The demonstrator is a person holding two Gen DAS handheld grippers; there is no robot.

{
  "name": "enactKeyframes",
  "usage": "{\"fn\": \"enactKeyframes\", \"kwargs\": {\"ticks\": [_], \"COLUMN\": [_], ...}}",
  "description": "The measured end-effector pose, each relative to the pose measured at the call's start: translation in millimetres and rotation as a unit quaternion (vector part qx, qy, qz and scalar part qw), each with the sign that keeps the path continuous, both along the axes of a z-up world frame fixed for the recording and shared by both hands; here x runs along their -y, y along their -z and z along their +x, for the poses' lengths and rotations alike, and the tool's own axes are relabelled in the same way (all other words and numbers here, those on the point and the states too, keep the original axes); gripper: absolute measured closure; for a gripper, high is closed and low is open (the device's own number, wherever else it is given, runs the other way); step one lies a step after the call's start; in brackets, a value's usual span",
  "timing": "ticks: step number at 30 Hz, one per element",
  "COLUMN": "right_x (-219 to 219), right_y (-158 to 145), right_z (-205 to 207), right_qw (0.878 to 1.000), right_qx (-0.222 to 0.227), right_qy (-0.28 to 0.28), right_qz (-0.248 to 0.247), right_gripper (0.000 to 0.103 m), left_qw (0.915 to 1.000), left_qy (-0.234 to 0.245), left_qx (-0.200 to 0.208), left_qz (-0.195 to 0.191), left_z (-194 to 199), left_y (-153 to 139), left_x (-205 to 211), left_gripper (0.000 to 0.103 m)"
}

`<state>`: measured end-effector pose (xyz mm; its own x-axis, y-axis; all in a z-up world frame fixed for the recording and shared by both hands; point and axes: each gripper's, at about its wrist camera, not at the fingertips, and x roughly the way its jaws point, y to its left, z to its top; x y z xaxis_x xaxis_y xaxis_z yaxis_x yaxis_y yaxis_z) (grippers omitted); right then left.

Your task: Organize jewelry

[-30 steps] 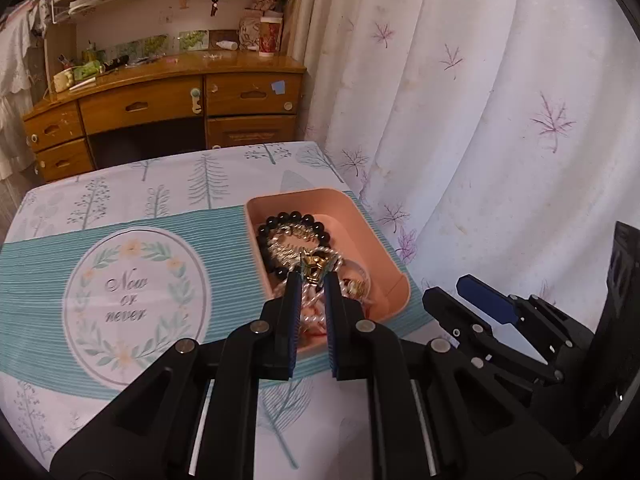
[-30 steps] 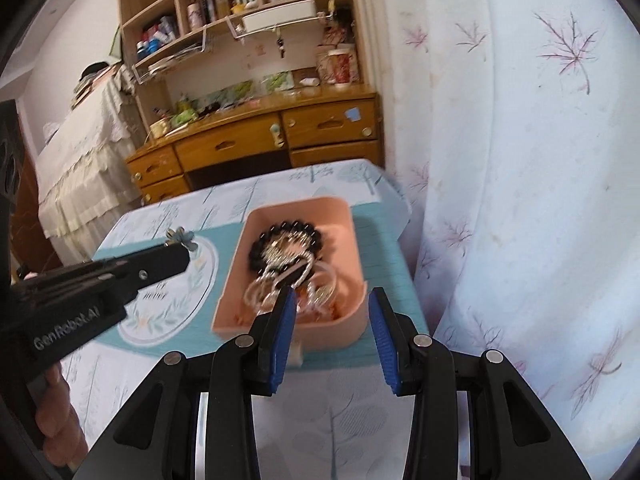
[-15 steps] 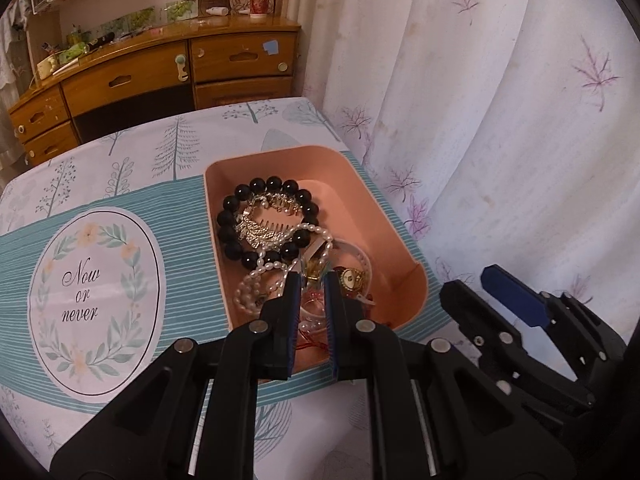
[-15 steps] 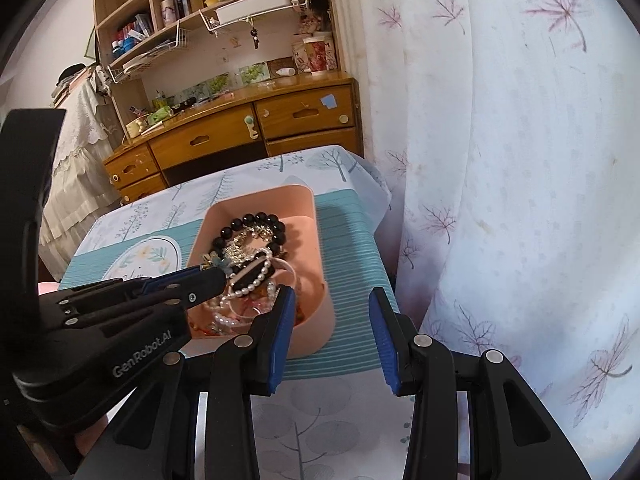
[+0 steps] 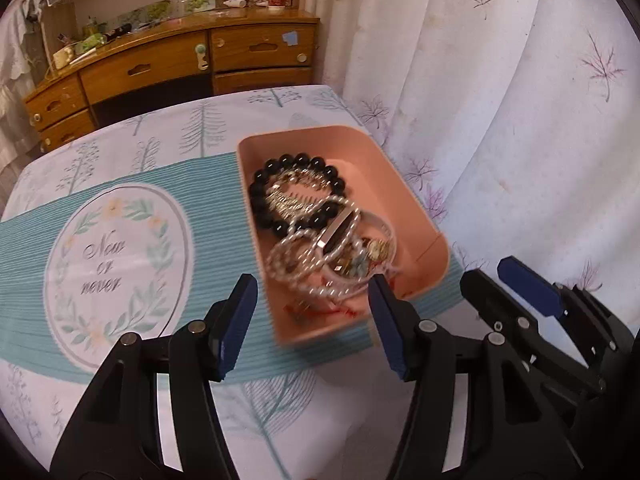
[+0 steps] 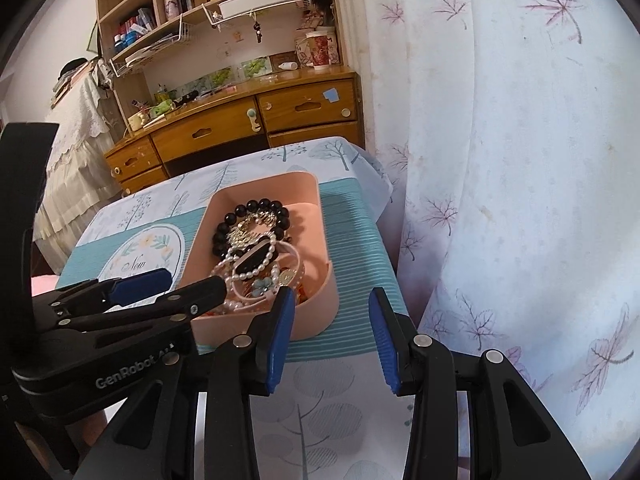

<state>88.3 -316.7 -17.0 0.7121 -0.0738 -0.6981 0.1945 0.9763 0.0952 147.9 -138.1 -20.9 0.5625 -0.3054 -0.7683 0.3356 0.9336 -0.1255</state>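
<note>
A pink tray point(image 5: 416, 216) point(image 6: 324, 280) on the table holds a black bead bracelet point(image 5: 296, 160) point(image 6: 256, 206), pearl strands point(image 5: 292, 252) point(image 6: 256, 268), a gold comb point(image 5: 288, 198) and small charms. My left gripper point(image 5: 312, 300) is open and empty, its jaws spread above the tray's near end; it also shows in the right wrist view point(image 6: 176, 284). My right gripper point(image 6: 330, 320) is open and empty, at the tray's near right corner; it also shows in the left wrist view point(image 5: 504, 284).
A teal striped cloth with a "Now or never" wreath point(image 5: 116, 264) covers the table. A leaf-print curtain point(image 5: 500, 100) hangs close on the right. A wooden desk with drawers point(image 6: 256, 116) and shelves stands behind the table.
My left gripper was shut on a gold piece over the tray; it has opened and the piece now lies in the tray. My right gripper stayed open.
</note>
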Motion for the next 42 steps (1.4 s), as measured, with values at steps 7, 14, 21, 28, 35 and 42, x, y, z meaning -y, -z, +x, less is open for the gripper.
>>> {"fn": "enactKeyframes", "kwargs": {"ticks": [7,14,21,28,35,42], "right_x": [-25.8,-58.5,-99.0,-136.4,-152.9,-153.8], "right_y": [-5.6,-14.4,-16.7,-21.0,-25.2,-27.8], "right_z": [-16.7,-48.3,-82.8,-113.2,-130.8,-142.0], "right_qw": [1.0,0.999,0.998,0.996,0.994,0.995], "right_qx": [-0.002,0.001,0.008,0.019,0.023,0.026], "right_qy": [-0.017,-0.039,-0.061,-0.085,-0.102,-0.1], "right_qz": [-0.003,0.005,0.011,-0.002,-0.011,-0.014], "right_gripper": [0.064,0.046,0.042,0.042,0.042,0.042], "left_qw": [0.9986,0.9934,0.9895,0.985,0.9822,0.9816], "left_qy": [-0.037,-0.09,-0.127,-0.162,-0.18,-0.18], "left_qx": [0.027,0.044,0.052,0.053,0.051,0.061], "left_qz": [0.027,0.055,0.045,0.025,0.014,0.015], "left_z": [-40.4,-87.6,-127.3,-159.7,-173.9,-180.2], "left_y": [-9.4,-16.8,-15.8,-9.8,-7.1,-9.0], "left_x": [-30.4,-74.3,-117.6,-148.2,-158.9,-155.2], "left_gripper": [0.046,0.029,0.023,0.023,0.023,0.023]}}
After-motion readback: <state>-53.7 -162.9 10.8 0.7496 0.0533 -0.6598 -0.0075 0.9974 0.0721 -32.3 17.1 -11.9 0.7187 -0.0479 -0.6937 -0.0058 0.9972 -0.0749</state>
